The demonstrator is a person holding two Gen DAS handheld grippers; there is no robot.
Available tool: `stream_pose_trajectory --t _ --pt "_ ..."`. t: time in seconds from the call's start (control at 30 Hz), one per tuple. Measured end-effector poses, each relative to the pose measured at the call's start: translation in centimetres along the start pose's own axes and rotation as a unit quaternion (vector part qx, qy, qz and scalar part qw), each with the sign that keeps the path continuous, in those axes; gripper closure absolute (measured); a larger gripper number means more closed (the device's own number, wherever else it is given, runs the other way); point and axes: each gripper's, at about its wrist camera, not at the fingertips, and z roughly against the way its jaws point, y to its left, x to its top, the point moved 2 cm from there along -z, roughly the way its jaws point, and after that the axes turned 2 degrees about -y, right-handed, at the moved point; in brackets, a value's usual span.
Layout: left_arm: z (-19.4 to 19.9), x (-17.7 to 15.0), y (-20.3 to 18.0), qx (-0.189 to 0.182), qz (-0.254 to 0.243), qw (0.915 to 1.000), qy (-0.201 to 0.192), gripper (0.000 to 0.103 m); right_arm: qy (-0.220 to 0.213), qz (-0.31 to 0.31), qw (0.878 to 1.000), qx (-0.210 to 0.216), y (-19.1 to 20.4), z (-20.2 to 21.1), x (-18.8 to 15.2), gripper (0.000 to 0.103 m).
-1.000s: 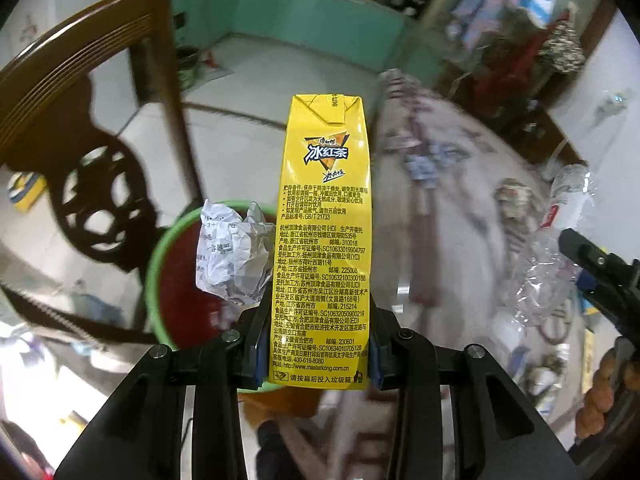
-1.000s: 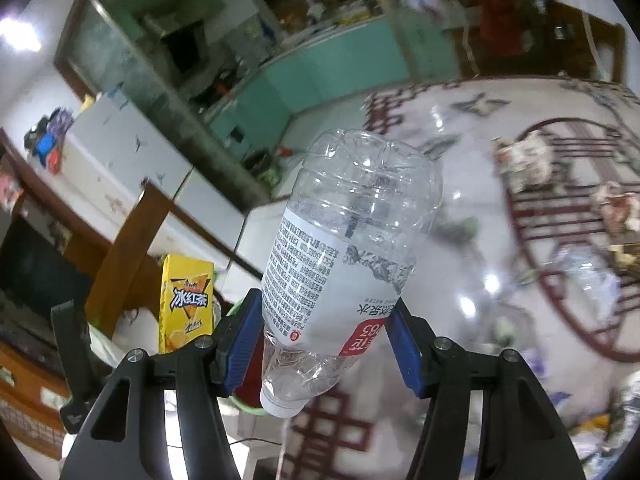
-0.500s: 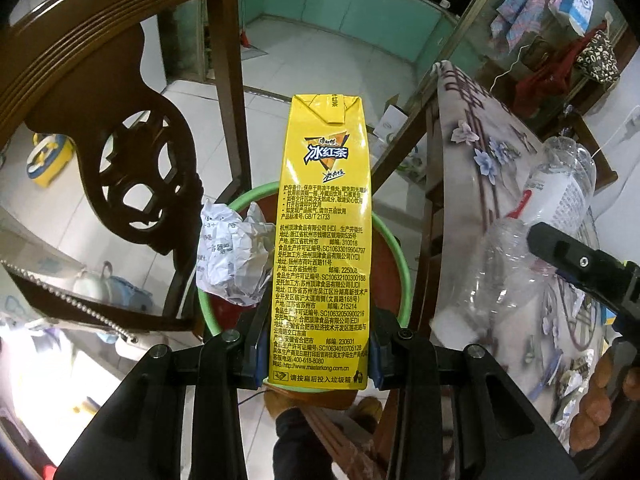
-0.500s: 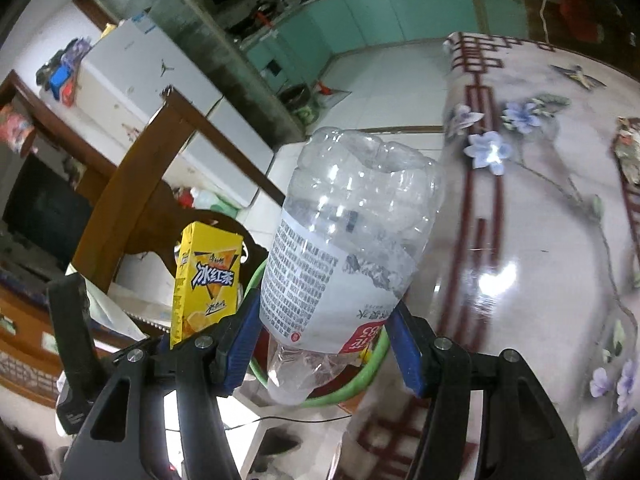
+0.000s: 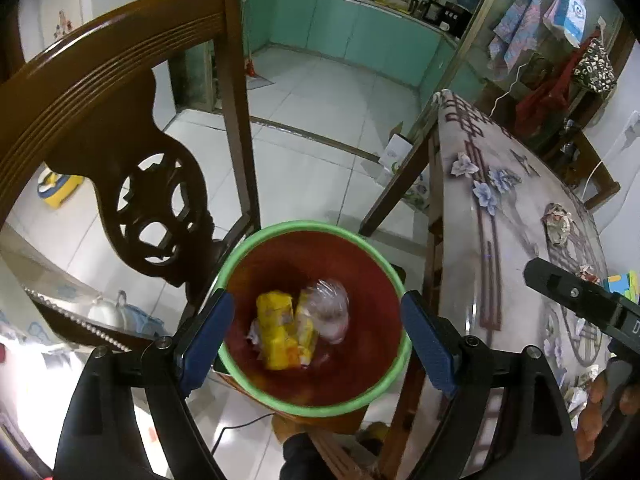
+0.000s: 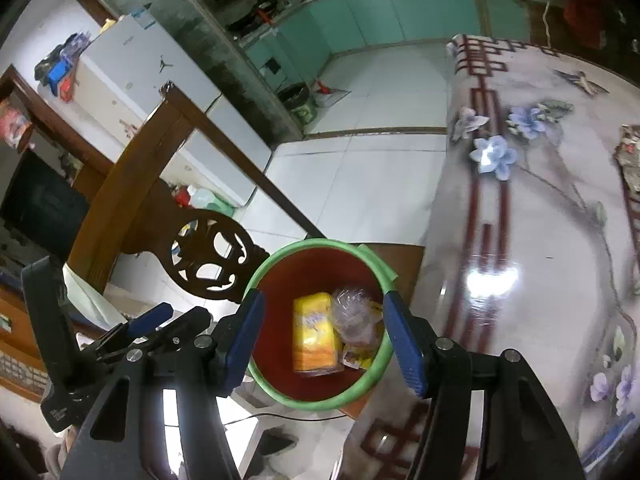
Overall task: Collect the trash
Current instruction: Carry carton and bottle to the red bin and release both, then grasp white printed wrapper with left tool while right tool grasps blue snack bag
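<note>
With both sets of fingers spread wide and holding nothing, the left gripper [image 5: 314, 338] and right gripper [image 6: 322, 332] hover over the green-rimmed bin [image 5: 280, 227], where the yellow carton [image 5: 280, 330] and clear bottle [image 5: 326, 312] lie. Drop step judged complete; next, reach the crumpled wrapper [image 5: 557, 224] on the table [image 5: 508, 264].
</note>
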Motion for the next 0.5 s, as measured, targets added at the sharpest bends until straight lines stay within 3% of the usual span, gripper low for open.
stream_pose_trajectory --t 0.23,0.5 --pt "0.1 -0.8 -4.9 -0.024 -0.042 0.9989 0.004 0.018 -0.043 -0.018 0.998 -0.040 -4.1 6.5 -1.2 0.043" --pt "0.5 -2.8 -14.2 -0.073 -0.110 0.9911 0.014 0.018 -0.069 -0.072 0.988 -0.121 -14.0 15.9 -4.7 0.043"
